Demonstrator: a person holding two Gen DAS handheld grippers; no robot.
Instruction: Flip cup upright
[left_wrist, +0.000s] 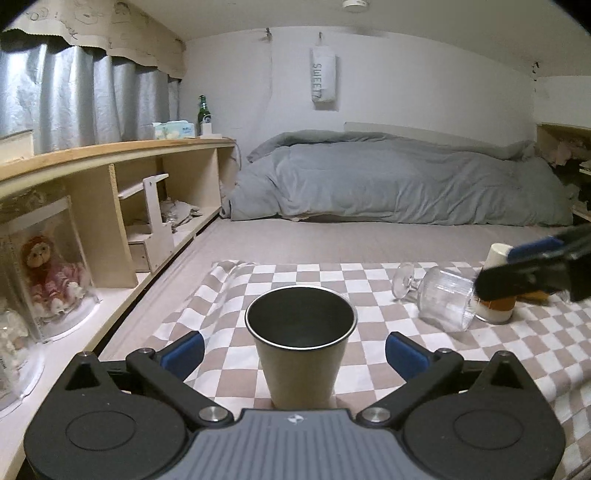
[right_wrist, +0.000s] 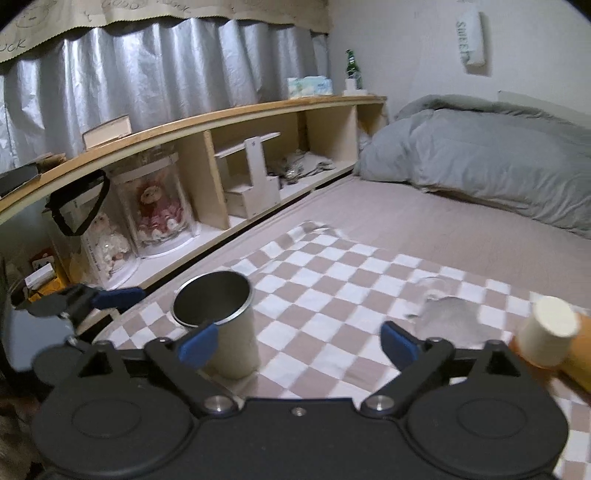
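A metal cup (left_wrist: 301, 343) stands upright on the checkered cloth (left_wrist: 369, 273), between the open fingers of my left gripper (left_wrist: 293, 350), which do not touch it. It also shows in the right wrist view (right_wrist: 218, 321). A clear stemmed glass (left_wrist: 437, 297) lies on its side at the right; in the right wrist view it is a blur (right_wrist: 447, 317). My right gripper (right_wrist: 299, 343) is open and empty, hovering above the cloth near the glass; it shows in the left wrist view (left_wrist: 532, 266).
A white paper cup (right_wrist: 546, 336) lies against an orange object (right_wrist: 580, 354) at the right. A wooden shelf unit (left_wrist: 110, 173) with boxed dolls runs along the left. A grey duvet (left_wrist: 388, 181) lies at the far end of the bed.
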